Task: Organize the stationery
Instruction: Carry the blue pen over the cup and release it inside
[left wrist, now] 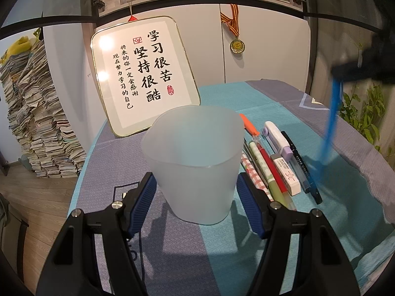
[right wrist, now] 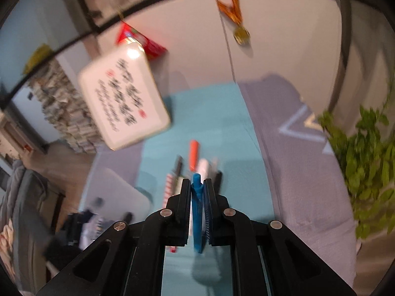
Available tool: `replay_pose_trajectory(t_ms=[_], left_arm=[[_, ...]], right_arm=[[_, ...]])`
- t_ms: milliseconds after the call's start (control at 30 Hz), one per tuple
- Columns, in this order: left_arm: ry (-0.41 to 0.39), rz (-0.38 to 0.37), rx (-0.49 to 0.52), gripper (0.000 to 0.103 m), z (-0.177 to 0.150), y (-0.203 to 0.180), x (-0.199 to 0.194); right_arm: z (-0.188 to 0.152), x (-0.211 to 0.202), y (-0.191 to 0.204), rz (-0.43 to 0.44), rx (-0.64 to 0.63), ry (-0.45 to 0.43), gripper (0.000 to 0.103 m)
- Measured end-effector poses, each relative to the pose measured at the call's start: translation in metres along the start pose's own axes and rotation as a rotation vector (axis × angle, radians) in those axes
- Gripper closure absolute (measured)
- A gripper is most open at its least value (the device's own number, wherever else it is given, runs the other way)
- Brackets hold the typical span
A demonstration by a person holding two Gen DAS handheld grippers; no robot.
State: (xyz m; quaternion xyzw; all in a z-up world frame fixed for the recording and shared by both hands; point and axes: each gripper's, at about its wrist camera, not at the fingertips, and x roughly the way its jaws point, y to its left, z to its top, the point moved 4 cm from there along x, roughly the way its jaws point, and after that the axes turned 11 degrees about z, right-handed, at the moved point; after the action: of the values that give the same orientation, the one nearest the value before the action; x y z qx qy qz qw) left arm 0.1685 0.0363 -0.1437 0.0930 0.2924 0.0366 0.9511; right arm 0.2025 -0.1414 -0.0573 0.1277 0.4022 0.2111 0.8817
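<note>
A translucent white cup (left wrist: 195, 162) stands upright on the tablecloth, and my left gripper (left wrist: 195, 176) is shut on its lower sides with both blue pads against it. Right of the cup lies a row of stationery: an orange-capped pen (left wrist: 249, 124), a green pen (left wrist: 261, 165), a white eraser (left wrist: 286, 175) and a black pen (left wrist: 301, 165). My right gripper (left wrist: 338, 74) hovers above the table's right side, shut on a blue pen (left wrist: 329, 128) that hangs down, blurred. In the right wrist view the blue pen (right wrist: 197, 212) sits clamped between the jaws of the right gripper (right wrist: 196, 182), with the cup (right wrist: 118, 192) at lower left.
A framed calligraphy board (left wrist: 145, 74) leans against the cabinet behind the cup, and a medal (left wrist: 237, 45) hangs on the cabinet door. A tall stack of books (left wrist: 37, 123) stands on the floor at left. A leafy plant (left wrist: 365, 113) is beyond the table's right edge.
</note>
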Motion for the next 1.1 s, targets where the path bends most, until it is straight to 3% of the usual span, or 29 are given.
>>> replay_pose_trajectory(t_ms=[300, 633, 833, 1100], left_arm=[[0.002, 0.0, 0.002, 0.036, 0.0, -0.001, -0.001], [0.006, -0.004, -0.001, 0.036, 0.0, -0.002, 0.001], [0.008, -0.006, -0.002, 0.037, 0.0, -0.002, 0.001], [0.009, -0.008, -0.003, 0.036, 0.0, -0.003, 0.001]], right_arm=[[0.033, -0.023, 0.069, 0.143, -0.133, -0.117, 0.092], [0.04, -0.019, 0.105, 0.221, -0.192, -0.122, 0.092], [0.041, 0.004, 0.115, 0.221, -0.215, -0.076, 0.092], [0.026, 0.044, 0.104, 0.2, -0.18, 0.058, 0.092]])
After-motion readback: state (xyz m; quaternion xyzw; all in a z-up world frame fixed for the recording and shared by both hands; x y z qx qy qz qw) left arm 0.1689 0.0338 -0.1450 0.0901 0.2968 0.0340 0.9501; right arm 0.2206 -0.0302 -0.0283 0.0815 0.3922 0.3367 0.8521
